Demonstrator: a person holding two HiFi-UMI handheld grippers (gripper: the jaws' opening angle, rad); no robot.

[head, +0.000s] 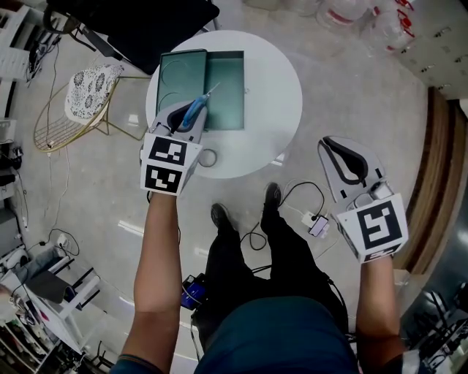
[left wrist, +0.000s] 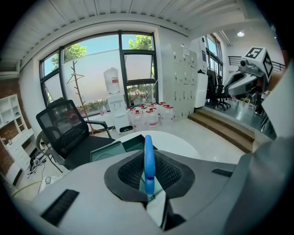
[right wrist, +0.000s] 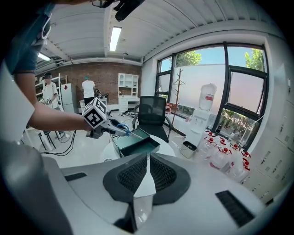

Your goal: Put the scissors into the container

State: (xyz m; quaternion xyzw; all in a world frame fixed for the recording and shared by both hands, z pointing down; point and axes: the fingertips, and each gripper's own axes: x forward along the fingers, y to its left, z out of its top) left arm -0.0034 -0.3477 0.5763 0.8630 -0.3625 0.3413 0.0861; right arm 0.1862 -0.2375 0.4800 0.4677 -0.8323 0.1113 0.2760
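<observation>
A round white table (head: 281, 109) carries a green container (head: 224, 91) with its lid (head: 180, 79) laid open to the left. My left gripper (head: 191, 111) hovers at the table's near-left edge, shut on blue-handled scissors (head: 196, 109) whose blades point toward the container. In the left gripper view the blue handle (left wrist: 149, 161) stands upright between the pads, with the container (left wrist: 123, 148) just beyond. My right gripper (head: 336, 150) hangs off to the right above the floor, shut and holding nothing (right wrist: 148, 160). The right gripper view also shows the scissors (right wrist: 121, 129) over the container (right wrist: 136, 143).
A small metal ring (head: 208, 158) lies on the table's near edge. A wire chair with a patterned cushion (head: 82, 93) and a black office chair (head: 139, 22) stand to the left. Cables and a phone (head: 318, 225) lie on the floor. Wooden steps (head: 431, 182) run along the right.
</observation>
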